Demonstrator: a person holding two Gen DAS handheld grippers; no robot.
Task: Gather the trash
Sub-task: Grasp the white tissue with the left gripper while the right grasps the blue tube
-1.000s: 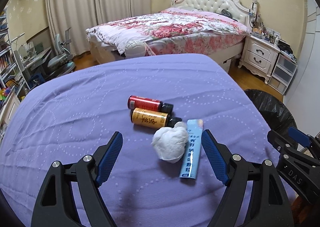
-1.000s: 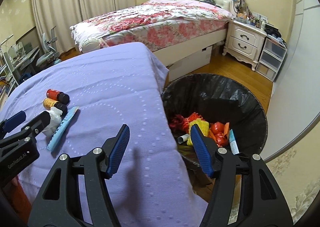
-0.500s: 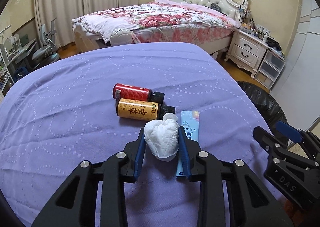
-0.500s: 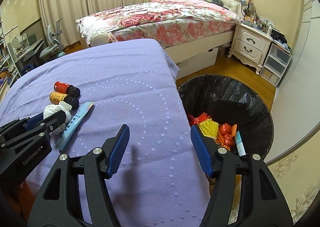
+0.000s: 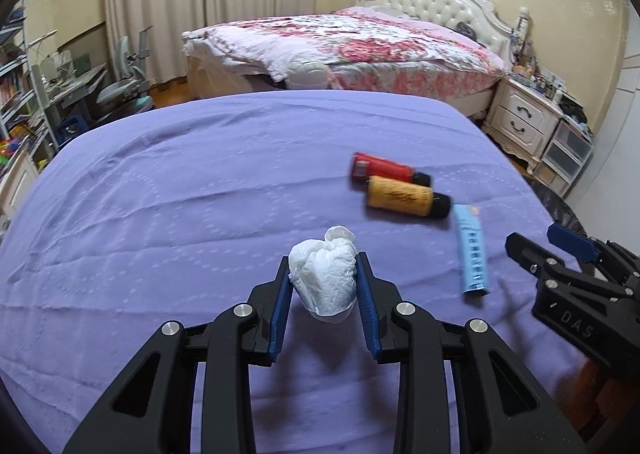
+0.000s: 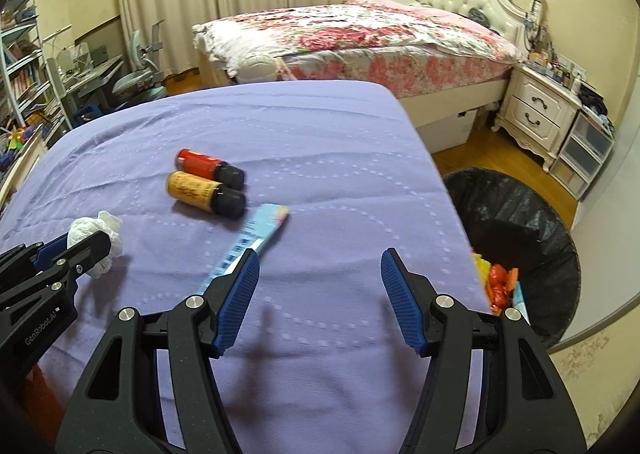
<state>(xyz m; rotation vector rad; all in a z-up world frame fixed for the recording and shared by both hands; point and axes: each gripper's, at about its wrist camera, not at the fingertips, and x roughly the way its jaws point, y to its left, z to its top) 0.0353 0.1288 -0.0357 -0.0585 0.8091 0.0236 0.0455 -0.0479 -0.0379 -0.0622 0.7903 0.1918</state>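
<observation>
My left claw (image 5: 323,286) is pinching the crumpled white tissue (image 5: 325,278), both blue pads pressed into its sides, just above the purple tablecloth (image 5: 168,189). My right claw (image 6: 318,296) stands spread with nothing between its fingers, hovering over the near right part of the table.

The step in hand, as I judge it, is carrying this wad to the black-lined bin (image 6: 532,221), which sits on the floor off the table's right edge with red and yellow scraps already in it. The tissue is soft and light, so the grip should hold, but it could slip if I relax early. I should lift clear of the cloth before swinging right, so the wad does not drag.

The path crosses the blue packet (image 5: 473,250), the yellow bottle (image 5: 402,197) and the red bottle (image 5: 382,169) lying far right of the wad. I should pass above them and keep clear of my right claw, which is near that route. I should release only once the wad is squarely over the bin's mouth.
</observation>
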